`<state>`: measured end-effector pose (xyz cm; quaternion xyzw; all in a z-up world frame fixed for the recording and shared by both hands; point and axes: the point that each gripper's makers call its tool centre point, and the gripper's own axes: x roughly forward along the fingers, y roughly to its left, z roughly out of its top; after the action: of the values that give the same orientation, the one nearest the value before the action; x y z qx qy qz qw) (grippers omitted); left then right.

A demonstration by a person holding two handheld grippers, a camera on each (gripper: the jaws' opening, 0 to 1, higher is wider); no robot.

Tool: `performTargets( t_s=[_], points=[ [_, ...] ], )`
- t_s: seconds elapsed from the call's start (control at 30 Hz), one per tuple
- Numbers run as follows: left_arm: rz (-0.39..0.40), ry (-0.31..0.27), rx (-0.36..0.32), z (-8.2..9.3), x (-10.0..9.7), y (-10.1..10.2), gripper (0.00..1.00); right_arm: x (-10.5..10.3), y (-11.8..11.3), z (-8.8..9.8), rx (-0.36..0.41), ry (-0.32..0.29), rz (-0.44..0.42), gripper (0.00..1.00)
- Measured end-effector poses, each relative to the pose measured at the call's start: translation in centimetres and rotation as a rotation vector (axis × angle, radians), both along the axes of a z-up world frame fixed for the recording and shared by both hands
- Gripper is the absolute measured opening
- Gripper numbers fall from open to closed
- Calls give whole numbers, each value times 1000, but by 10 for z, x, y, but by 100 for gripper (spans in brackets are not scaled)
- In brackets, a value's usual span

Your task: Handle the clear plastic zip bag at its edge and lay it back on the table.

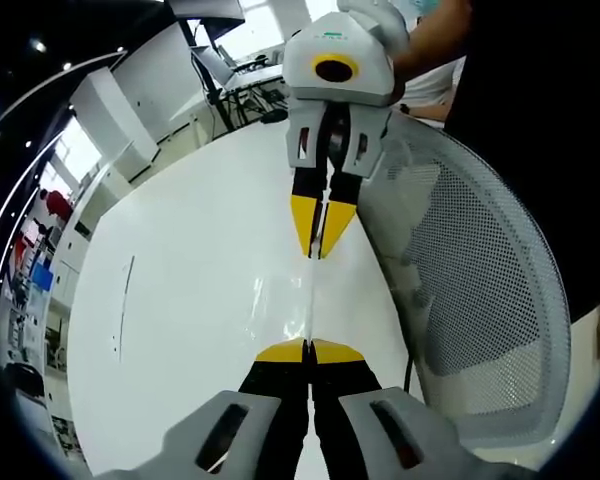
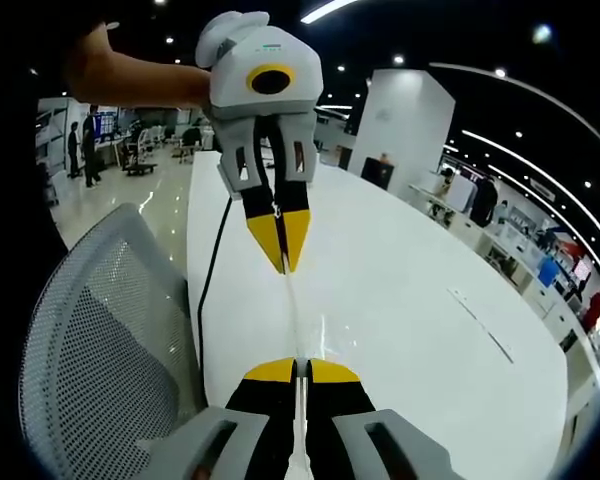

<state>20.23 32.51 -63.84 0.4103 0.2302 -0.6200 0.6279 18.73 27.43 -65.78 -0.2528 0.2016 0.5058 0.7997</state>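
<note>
A clear plastic zip bag (image 1: 310, 300) is held stretched edge-on between two grey handheld grippers with yellow-and-black fingers, above a long glossy white tabletop (image 1: 180, 300) and near the long edge that runs beside a grey mesh-backed office chair (image 1: 480, 290). In the left gripper view, the left gripper (image 1: 309, 349) is seen with its fingers pressed together on the near edge of the bag, while the right gripper (image 1: 320, 250) is seen facing it, its fingers closed on the far edge. The same hold is seen from the other side in the right gripper view: the right gripper (image 2: 298, 368) is clamped on the thin clear film (image 2: 295, 320), and the left gripper (image 2: 285, 262) is pinched on the opposite end. The bag is seen only as a thin, bright line between the two pairs of fingers, and whether any part of it touches the tabletop cannot be told.

The step in hand is judged to be the lay-down. It is best done if both grippers are lowered together and kept level, so the film is set flat and not folded, and if the fingers are opened only once the bag is resting on the white surface, well in from the chair-side edge.

Counted: one bag, two grippers, one tabletop, one chair. A black cable (image 2: 212, 270) is also seen running along the tabletop's edge.
</note>
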Motion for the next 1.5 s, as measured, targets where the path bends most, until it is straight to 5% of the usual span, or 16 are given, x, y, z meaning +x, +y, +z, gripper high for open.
performTargets(
  t_s=[1.5],
  points=[
    [13,3,-2,0,3,5,0,2,-11,-2,-4,1,-26,0]
  ],
)
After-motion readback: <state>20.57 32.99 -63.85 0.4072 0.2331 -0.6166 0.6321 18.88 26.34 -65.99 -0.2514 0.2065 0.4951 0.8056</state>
